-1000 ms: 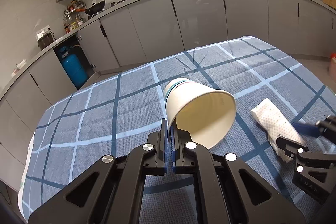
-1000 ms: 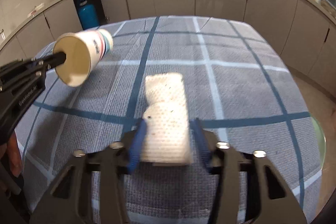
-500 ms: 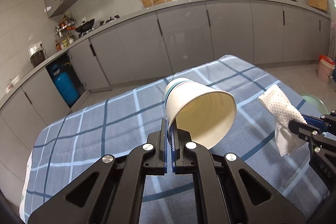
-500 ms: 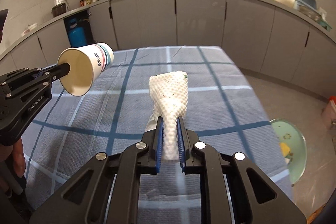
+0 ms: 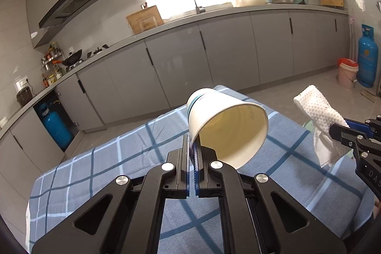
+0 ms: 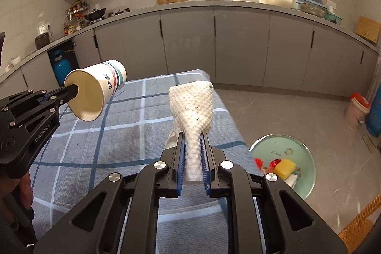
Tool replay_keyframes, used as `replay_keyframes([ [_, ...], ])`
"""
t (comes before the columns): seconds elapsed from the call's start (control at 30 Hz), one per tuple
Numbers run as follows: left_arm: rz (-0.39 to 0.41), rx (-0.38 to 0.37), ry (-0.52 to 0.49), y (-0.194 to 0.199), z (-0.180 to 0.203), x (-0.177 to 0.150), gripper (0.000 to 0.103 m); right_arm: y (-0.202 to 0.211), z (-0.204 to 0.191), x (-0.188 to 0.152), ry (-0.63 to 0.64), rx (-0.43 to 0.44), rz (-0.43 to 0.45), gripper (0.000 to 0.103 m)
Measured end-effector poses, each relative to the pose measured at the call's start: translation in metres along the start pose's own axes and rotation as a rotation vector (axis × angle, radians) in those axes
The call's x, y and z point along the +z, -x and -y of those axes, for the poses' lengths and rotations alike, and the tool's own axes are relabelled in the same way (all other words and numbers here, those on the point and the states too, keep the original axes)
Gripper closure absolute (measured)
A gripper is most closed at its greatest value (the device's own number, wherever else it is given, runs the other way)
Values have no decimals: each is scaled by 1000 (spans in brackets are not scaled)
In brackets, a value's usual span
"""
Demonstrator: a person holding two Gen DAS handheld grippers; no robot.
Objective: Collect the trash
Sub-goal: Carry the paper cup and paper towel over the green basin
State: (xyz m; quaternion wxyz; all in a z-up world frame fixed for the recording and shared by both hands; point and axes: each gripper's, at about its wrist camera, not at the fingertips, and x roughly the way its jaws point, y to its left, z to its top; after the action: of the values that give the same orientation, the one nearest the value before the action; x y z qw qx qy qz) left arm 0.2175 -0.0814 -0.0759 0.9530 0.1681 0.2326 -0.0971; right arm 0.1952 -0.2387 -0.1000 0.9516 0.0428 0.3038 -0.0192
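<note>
My left gripper [image 5: 192, 146] is pressed together on one thin bit of the paper cup [image 5: 226, 125] rim, so the cup hangs sideways in the air over the checked tablecloth [image 5: 100, 173]; from that view the wadded paper towel [image 6: 193, 111] sits at about three o'clock. My right gripper [image 6: 193, 142] pinches the towel's narrow waist, with the jaws having just closed onto it, and both loose ends stick out. I judge the cup the bigger risk: a quick swing could let the rim slip or fold. The green bin [image 6: 307, 158] lies on the floor at about four o'clock of the right view, so either piece could miss its rim.
</note>
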Motion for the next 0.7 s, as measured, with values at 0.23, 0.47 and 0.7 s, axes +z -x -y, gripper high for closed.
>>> replay_keyframes([
  [0.23, 32, -51, -30, 1, 30, 16, 99, 11, 25, 3, -45, -41, 29, 88],
  [0.47, 53, -87, -50, 1, 49, 28, 99, 18, 49, 3, -85, -75, 47, 88],
  [0.7, 72, -122, -82, 0, 70, 36, 99, 23, 73, 2, -122, -112, 59, 88],
])
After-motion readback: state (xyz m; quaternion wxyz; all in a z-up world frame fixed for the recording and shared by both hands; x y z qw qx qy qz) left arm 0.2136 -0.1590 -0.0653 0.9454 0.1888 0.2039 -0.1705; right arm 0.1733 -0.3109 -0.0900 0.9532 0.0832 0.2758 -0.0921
